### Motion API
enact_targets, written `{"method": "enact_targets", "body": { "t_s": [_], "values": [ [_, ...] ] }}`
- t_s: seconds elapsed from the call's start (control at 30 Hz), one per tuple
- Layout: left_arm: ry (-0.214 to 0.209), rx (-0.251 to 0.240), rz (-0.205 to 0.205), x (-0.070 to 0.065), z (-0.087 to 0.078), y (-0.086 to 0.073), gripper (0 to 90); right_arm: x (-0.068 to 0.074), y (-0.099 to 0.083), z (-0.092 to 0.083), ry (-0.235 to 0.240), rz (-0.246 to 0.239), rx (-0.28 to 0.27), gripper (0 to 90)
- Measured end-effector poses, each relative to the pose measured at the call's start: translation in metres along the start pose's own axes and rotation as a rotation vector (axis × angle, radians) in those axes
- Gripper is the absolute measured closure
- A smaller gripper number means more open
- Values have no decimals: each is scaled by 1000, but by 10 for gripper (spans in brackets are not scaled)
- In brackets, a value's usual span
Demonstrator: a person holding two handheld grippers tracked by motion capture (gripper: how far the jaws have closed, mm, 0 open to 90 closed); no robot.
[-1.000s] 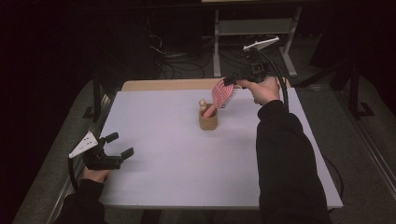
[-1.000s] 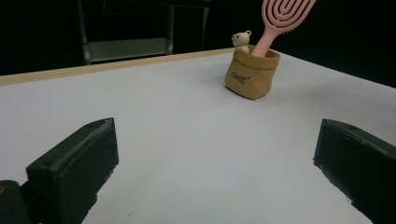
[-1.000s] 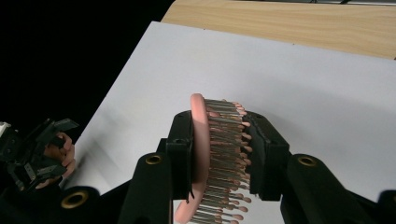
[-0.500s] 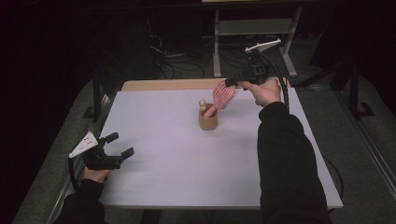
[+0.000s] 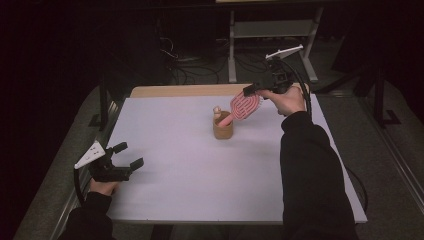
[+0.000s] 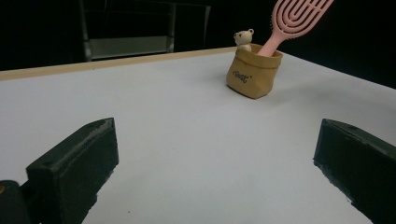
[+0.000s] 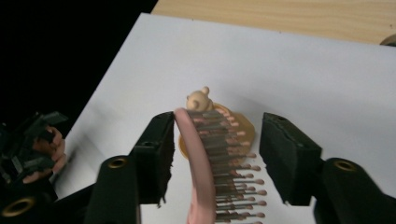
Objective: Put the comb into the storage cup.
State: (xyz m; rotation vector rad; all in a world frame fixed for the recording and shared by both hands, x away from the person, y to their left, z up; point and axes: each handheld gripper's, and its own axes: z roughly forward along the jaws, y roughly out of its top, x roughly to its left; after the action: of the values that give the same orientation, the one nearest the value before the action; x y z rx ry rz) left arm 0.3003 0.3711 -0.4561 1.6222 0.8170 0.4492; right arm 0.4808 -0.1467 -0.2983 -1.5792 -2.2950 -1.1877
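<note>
Table (image 5: 170, 200): white top, wood strip along far edge. Tan pouch (image 5: 223, 131) stands nr the middle of the far edge, w/ a small bear (image 5: 217, 110) poking out of it.

Pink hairbrush (image 5: 243, 106) has its handle down in the pouch, head leaning up and out toward the far right corner.

Right gripper (image 5: 248, 91) is at the brush head. Its jaws have just been opening: a sec ago they were clamped on the head, now they're apart w/ the head between them. One jaw lies against the flat back, the other is clear of the bristles.

So, imo, brush is delivered, release under way; right hand needs to back off w/o tipping the pouch.

Left gripper (image 5: 128, 156) is idle nr the near left corner, jaws wide apart, nothing in them.
</note>
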Motion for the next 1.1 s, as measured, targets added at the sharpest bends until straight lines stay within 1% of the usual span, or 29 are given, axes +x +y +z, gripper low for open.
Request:
{"method": "enact_targets", "body": {
  "t_s": [0.03,0.1,0.13,0.2,0.27,0.33,0.4,0.5,0.57,0.67,0.7,0.97,1.1],
  "values": [
    [-1,0,-1,0,0,0,0,0,0,0,0,-5,0,401],
    [-6,-5,-6,-1,0,0,0,-1,-2,-1,-8,-23,-9,347],
    [-8,-7,-6,-1,0,1,0,-2,-2,-2,-8,-35,-12,308],
    [-13,-6,-3,-2,1,1,0,-2,-4,-4,-8,-58,-22,267],
    [-14,-3,-5,-2,2,1,0,-3,-6,-5,-4,-71,-31,209],
    [-14,-2,-5,-2,2,1,0,-3,-8,-7,-23,-96,-39,138],
    [-10,-5,-2,-2,1,1,0,-3,-10,-8,-46,-123,-53,108],
    [-7,-5,-3,-2,1,1,0,-3,-12,-10,-69,-128,-71,0],
    [-6,-6,-3,-3,1,1,0,-6,-13,-12,-70,-117,-79,0],
    [-2,-8,-5,-3,1,1,0,-10,-17,-17,-38,-101,-126,0],
    [-2,-8,-6,-3,1,1,0,-11,-18,-19,-32,-97,-134,0],
    [4,-2,-8,-2,3,0,0,-23,-30,-33,-39,-92,-168,0],
    [7,-2,-8,-2,3,0,0,-30,-38,-40,-14,-88,-202,0]
  ]
}}
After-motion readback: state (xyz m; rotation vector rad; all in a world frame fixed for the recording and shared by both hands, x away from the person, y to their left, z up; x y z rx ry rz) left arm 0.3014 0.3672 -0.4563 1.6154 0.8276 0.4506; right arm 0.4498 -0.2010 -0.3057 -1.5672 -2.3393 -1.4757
